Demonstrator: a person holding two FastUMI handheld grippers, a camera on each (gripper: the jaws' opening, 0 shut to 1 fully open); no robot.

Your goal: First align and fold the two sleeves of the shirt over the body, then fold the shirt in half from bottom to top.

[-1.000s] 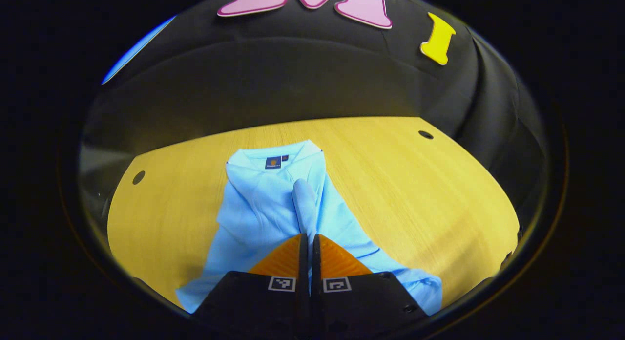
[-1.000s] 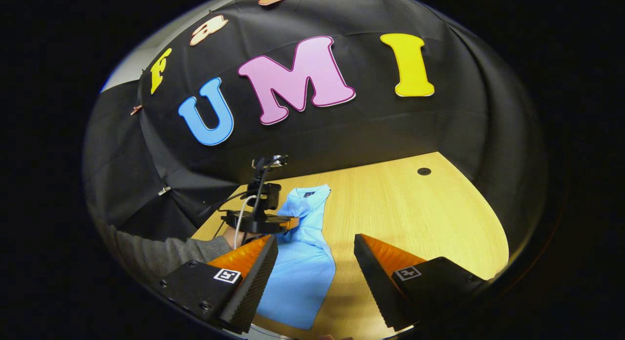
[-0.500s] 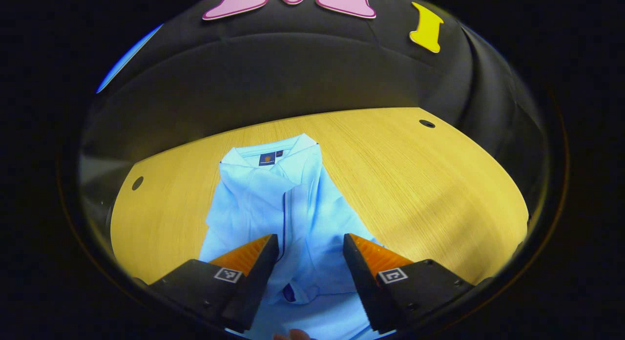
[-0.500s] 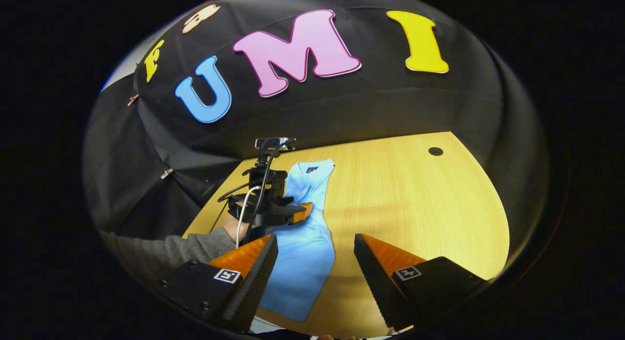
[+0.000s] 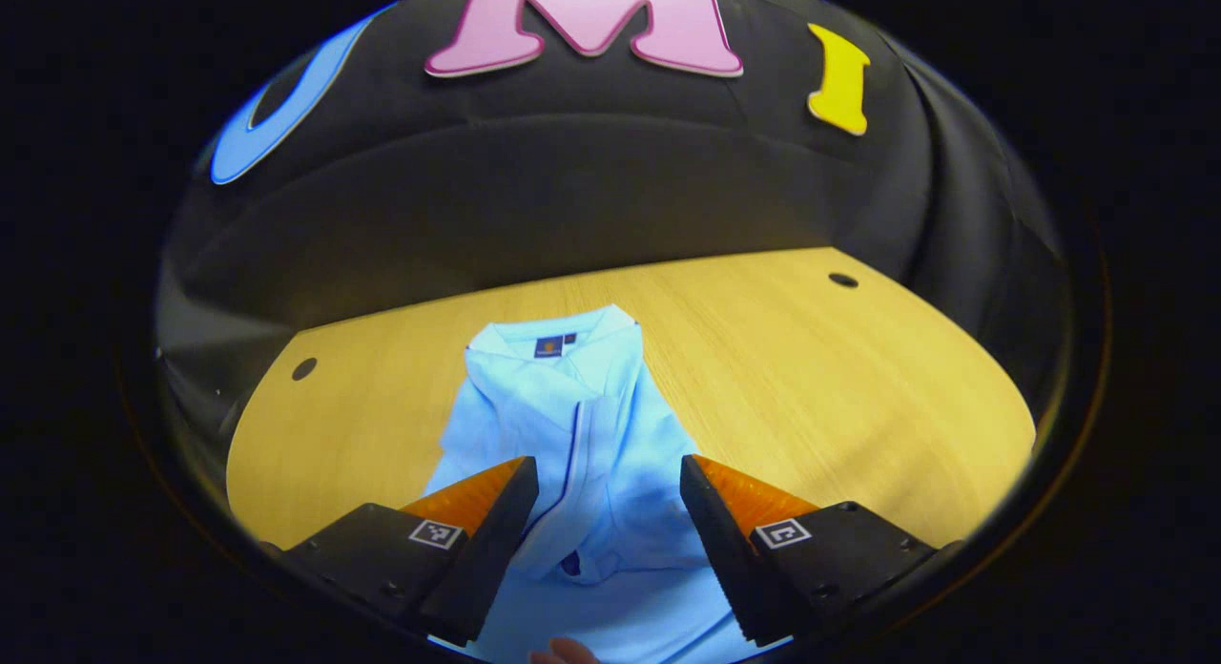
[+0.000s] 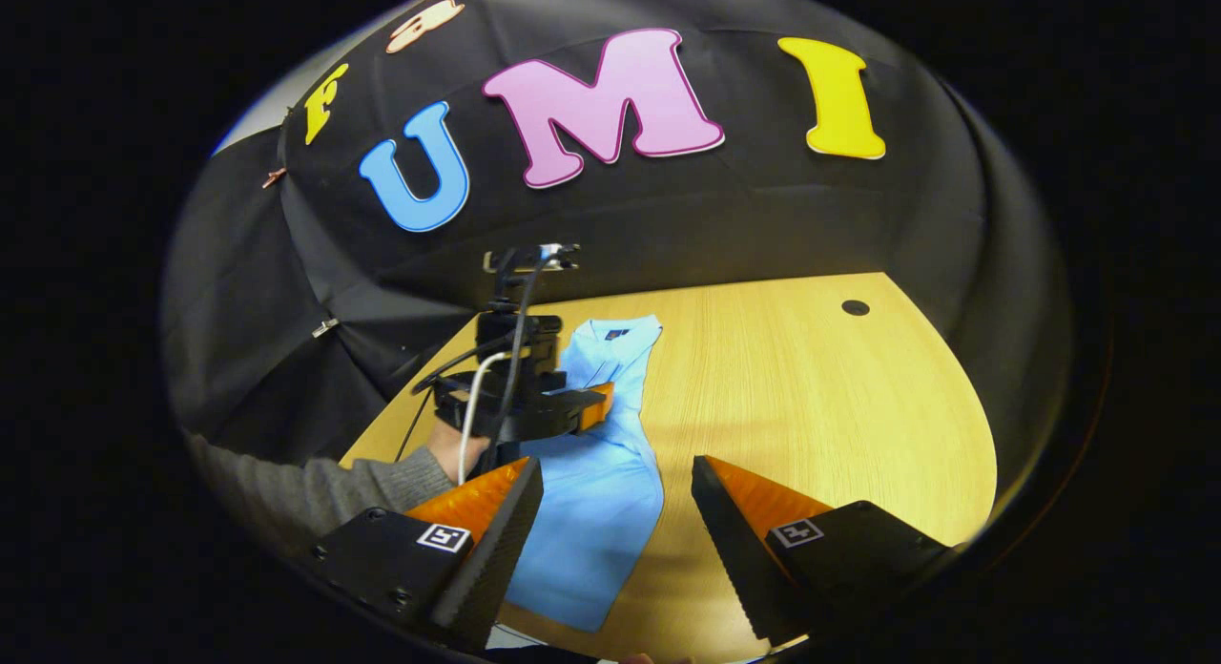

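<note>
left hand-held gripper (image 5: 609, 497) opened since a second ago, sleeve (image 5: 610, 511) released onto shirt (image 5: 572, 406)

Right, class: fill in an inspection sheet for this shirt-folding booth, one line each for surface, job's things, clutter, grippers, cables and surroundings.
Surface: light wooden table, with round holes near its far corners.
Job's things: light blue collared shirt lies flat, collar at the far end, sleeves folded over the body; bottom-to-top fold not yet done.
Clutter: nothing seen.
Grippers: left gripper open above the shirt; right gripper open over the shirt's edge and the table, holding nothing.
Cables: white and black cables run along the left gripper to the grey-sleeved hand.
Surroundings: black cloth wall behind the table.
</note>
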